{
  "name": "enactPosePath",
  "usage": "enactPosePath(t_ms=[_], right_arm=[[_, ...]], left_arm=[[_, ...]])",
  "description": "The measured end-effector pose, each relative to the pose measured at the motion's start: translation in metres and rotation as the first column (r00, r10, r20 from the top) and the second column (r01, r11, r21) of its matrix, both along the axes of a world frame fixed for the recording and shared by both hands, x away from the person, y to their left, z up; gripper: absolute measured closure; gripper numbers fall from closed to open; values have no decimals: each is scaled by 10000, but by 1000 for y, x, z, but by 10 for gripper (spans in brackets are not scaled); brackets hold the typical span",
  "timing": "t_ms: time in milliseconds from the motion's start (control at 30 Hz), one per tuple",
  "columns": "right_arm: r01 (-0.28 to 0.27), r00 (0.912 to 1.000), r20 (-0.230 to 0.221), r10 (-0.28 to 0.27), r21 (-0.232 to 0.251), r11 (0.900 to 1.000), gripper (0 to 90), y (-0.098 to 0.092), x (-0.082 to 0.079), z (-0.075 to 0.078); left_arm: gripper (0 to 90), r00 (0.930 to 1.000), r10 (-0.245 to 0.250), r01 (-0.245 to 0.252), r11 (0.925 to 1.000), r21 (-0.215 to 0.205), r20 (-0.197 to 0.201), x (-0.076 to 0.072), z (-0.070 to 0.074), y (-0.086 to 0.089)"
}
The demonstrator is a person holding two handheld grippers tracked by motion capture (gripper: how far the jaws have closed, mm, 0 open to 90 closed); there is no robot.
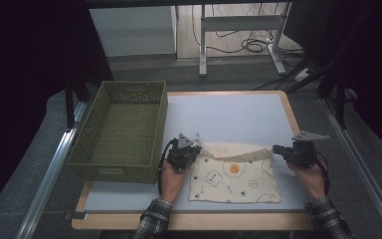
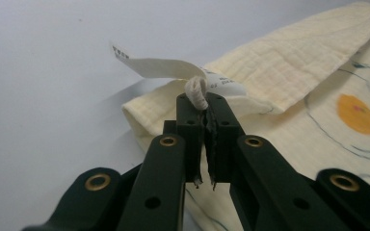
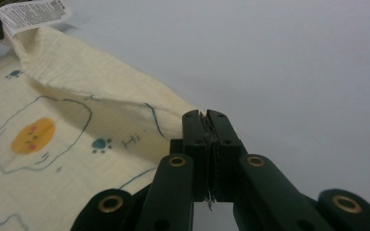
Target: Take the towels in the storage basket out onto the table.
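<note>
My left gripper (image 1: pixel 193 145) pinches far left corner of pale yellow muslin cloth with egg and paw prints (image 1: pixel 236 177), jaws pressed tight on bunched fabric beside white care label (image 2: pixel 161 67). My right gripper (image 1: pixel 277 149) clamps far right corner, jaws together on fabric edge. Cloth lies on light grey table mat (image 1: pixel 229 117), far edge lifted and folded over toward me. Olive woven rectangular basket (image 1: pixel 122 130) sits just left of my left gripper.
</note>
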State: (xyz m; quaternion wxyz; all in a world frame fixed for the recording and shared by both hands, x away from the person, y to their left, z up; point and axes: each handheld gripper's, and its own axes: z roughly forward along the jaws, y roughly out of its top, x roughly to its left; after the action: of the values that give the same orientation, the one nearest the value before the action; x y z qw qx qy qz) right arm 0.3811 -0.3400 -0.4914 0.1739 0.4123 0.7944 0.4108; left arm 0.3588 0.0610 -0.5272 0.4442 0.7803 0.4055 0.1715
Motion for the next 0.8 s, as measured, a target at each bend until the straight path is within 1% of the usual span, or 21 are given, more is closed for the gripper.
enactPosePath(t_ms=[67, 100, 233, 300, 367, 400, 467, 600, 667, 800], right_arm=[[-46, 10000, 50, 46, -6, 10000, 878, -1, -6, 1], [-83, 10000, 51, 83, 45, 10000, 878, -2, -11, 1], [-249, 9997, 74, 248, 21, 9997, 878, -2, -26, 2], [-306, 9995, 96, 307, -43, 9995, 878, -2, -33, 1], [-369, 9993, 58, 369, 20, 9993, 878, -2, -39, 0], [-426, 9991, 62, 426, 3, 9991, 878, -3, -45, -1], [-488, 9988, 37, 488, 28, 9988, 878, -3, -51, -3], [-581, 9983, 105, 581, -44, 9983, 878, -2, -66, -3], [-643, 9978, 160, 642, 38, 9979, 878, -3, -73, -3], [-734, 9971, 187, 733, 16, 9973, 878, -3, -85, -3]], left_arm=[[858, 10000, -77, 77, 10000, -22, 49, -7, 0, 1], [857, 10000, -72, 73, 9999, -103, 65, -11, 0, 2], [856, 9998, -155, 160, 9994, -297, 151, -24, 0, 6], [855, 9996, -231, 238, 9986, -468, 138, -31, -1, 8], [855, 9996, -263, 270, 9985, -474, 139, -34, -1, 8], [854, 9993, -342, 350, 9980, -525, 151, -42, -3, 10], [854, 9991, -389, 397, 9975, -587, 161, -48, -4, 12], [853, 9979, -573, 598, 9944, -871, 312, -58, -3, 18], [853, 9969, -696, 724, 9938, -846, 357, -62, -2, 19], [852, 9955, -855, 882, 9937, -698, 415, -72, -2, 21]])
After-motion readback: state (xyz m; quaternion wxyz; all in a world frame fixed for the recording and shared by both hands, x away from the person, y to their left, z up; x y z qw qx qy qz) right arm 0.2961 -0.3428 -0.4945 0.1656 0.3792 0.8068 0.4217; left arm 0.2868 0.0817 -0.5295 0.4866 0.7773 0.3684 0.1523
